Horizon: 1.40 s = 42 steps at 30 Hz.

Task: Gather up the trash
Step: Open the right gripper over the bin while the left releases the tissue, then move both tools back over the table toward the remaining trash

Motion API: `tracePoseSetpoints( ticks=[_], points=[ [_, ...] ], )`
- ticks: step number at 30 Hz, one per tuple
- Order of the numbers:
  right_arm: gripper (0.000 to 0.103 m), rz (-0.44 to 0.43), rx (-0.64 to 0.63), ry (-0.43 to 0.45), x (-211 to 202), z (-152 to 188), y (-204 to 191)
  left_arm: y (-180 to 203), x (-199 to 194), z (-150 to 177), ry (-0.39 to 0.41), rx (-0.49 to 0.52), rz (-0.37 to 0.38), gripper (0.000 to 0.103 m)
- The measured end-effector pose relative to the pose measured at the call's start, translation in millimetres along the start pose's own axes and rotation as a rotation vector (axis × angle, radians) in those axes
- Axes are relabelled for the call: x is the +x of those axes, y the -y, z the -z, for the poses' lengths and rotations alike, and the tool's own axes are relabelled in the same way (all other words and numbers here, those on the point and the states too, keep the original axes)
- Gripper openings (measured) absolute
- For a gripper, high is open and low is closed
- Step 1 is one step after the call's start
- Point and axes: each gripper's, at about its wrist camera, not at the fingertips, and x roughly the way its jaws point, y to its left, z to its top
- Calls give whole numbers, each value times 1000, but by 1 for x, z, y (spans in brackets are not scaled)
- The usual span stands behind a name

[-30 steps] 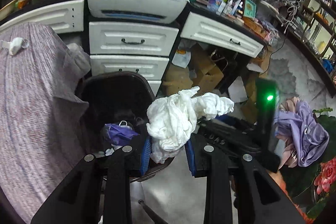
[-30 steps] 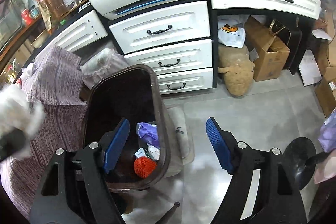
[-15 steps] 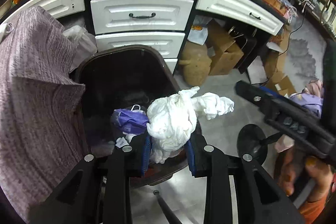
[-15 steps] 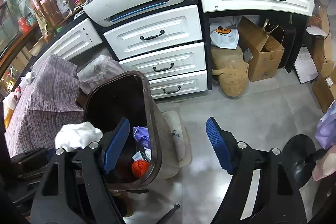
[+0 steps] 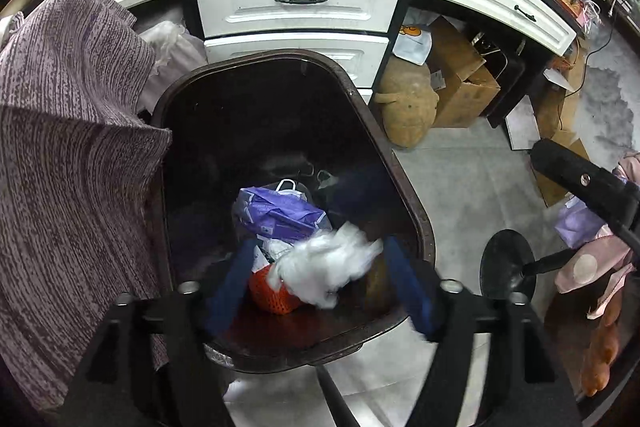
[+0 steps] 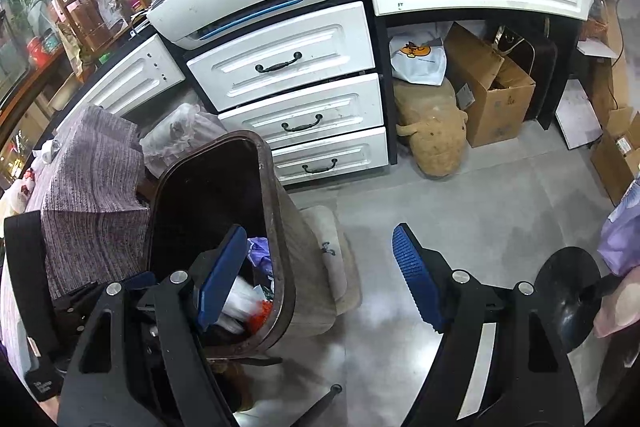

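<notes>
Left wrist view: white tissue wad (image 5: 326, 269) blurred between the opening, unclenched left gripper (image 5: 320, 283) pads, over the bin (image 5: 416, 211)

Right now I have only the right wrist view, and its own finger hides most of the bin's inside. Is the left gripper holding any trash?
Observer: Not firmly. The left gripper is over the bin with its jaws opening, and a white tissue wad, motion-blurred, sits loose between them.
Operator: What would it land on?
Observer: An orange mesh ball lies directly beneath it on the bin floor, with a purple bag just behind.
</notes>
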Motion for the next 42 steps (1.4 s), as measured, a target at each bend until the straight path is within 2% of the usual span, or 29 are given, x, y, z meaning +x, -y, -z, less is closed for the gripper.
tracePoseSetpoints(
  ticks=[2,7,11,16,20,24,29,33,38,42],
  points=[
    [75,-1,1,0,0,0,0,2,-1,1,4,13,-7,85],
    [75,-2,2,1,0,0,0,7,-8,1,4,20,35,85],
    [79,4,0,14,-2,-4,2,15,-30,5,45,39,84,85],
    [79,1,-7,19,-4,-10,1,21,-70,9,110,50,165,87],
    [79,-25,-41,22,-5,-13,-16,19,-101,11,163,42,226,87],
    [79,-81,-75,21,-7,-17,-41,16,-128,13,218,32,256,87],
    [79,-165,-130,23,-11,-22,-81,4,-158,17,277,32,261,87],
    [80,-236,-200,28,-18,-24,-123,-20,-175,19,309,-4,246,88],
    [82,-311,-283,38,-27,-26,-168,-52,-197,25,361,-46,175,89],
    [83,-333,-350,59,-33,-28,-196,-83,-219,32,403,-95,141,91]
  ],
)
